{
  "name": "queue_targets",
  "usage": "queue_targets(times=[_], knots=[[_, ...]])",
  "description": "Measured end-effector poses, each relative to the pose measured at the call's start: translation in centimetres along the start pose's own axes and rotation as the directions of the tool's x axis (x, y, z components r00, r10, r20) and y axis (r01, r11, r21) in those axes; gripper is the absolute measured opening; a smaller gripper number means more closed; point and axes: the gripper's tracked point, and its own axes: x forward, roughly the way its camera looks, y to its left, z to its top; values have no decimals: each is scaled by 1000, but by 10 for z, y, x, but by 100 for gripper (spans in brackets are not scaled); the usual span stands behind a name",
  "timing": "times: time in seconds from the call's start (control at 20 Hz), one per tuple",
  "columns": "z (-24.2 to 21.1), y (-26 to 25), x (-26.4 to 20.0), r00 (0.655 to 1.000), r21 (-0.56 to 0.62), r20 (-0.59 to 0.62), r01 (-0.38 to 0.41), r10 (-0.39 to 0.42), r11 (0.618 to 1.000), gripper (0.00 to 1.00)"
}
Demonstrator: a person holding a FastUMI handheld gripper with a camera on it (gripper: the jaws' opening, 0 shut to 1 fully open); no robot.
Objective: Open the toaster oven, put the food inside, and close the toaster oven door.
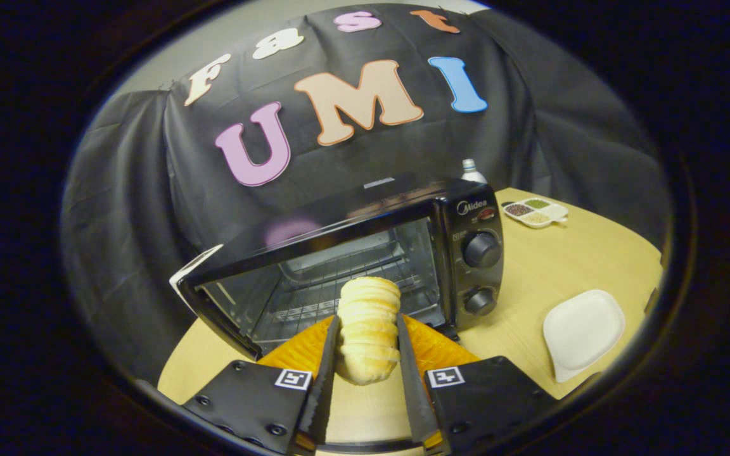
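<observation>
1. The gripper [368,354] grasps a ridged bread roll [368,326] — both fingers press its sides, low in the frame's centre.
2. Just beyond the roll the toaster oven [352,259] stands on the bench [549,266], door open, wire rack visible.
3. Right of the oven lie a white dish [582,330] and, farther back, a divided tray [536,212].

Toaster oven [365,253]: glossy black casing that mirrors the wall; bare metal wire rack [339,278] inside; matt dark plastic knobs [481,249].
Bread roll [368,329]: pale, ridged, soft-looking dull crust, pressed on both sides by the gripper [367,345].
Table [561,266]: smooth light wood, matt.
Plate [582,330]: white, smooth, faint sheen.
Divided dish [537,212]: white, smooth; material unclear.
Wall: black cloth, creased, matt.
</observation>
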Motion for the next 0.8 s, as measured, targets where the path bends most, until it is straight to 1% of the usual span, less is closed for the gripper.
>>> queue_targets(times=[0.15,0.25,0.4,0.65,0.8], knots=[[6,5,19,999,57,35,37,-39,998,51],[5,11,27,998,97,48,47,-51,994,51],[6,14,43,993,127,69,86,-95,988,51],[-3,6,67,986,134,42,156,-163,979,51],[-9,6,73,986,123,29,162,-166,979,51]])
